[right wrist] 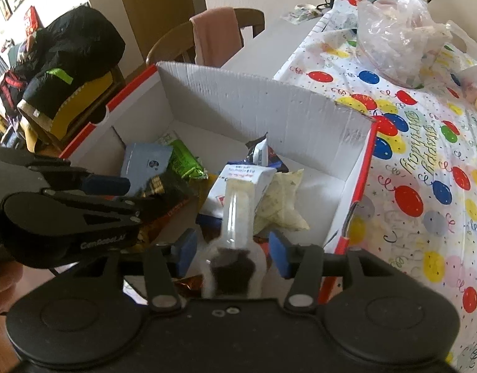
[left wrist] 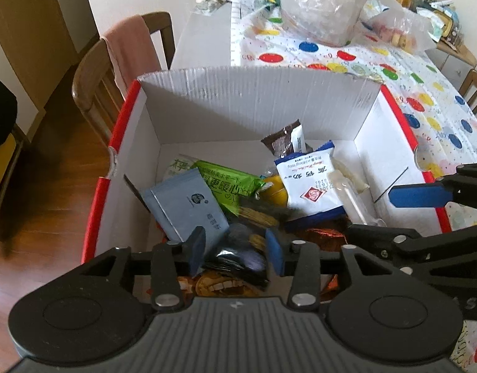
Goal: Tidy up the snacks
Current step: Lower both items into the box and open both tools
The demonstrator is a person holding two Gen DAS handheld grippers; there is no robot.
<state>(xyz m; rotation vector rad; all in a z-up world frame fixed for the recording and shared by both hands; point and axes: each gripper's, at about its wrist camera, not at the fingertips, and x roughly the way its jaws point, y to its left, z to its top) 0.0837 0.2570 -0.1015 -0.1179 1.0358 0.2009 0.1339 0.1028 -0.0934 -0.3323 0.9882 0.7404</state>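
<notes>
Cardboard box (left wrist: 254,99) with red-edged walls, standing on a table at the edge of a balloon-print tablecloth (right wrist: 419,155) reading "Happy Birthday". Snacks piled loose inside: grey-blue pouch (left wrist: 188,208), green packet (left wrist: 229,186) and white packet (left wrist: 310,183) with Chinese print, brown wrapper (left wrist: 285,140) propped at the rear wall.

Left gripper (left wrist: 235,251) over the near wall, jaws partly apart, blurred dark packet (left wrist: 235,258) between the pads; no firm grip evident. Right gripper (right wrist: 232,253) likewise partly apart, clear packet (right wrist: 238,211) between the pads with gaps either side.

Beyond the box: chair (left wrist: 92,87) draped with a pink cloth (left wrist: 129,46), crumpled plastic bags (left wrist: 316,6) on the table.

Right view only: black jacket (right wrist: 73,46) heaped on a second chair; "GenRobot.AI" lettering on the left gripper's body.
</notes>
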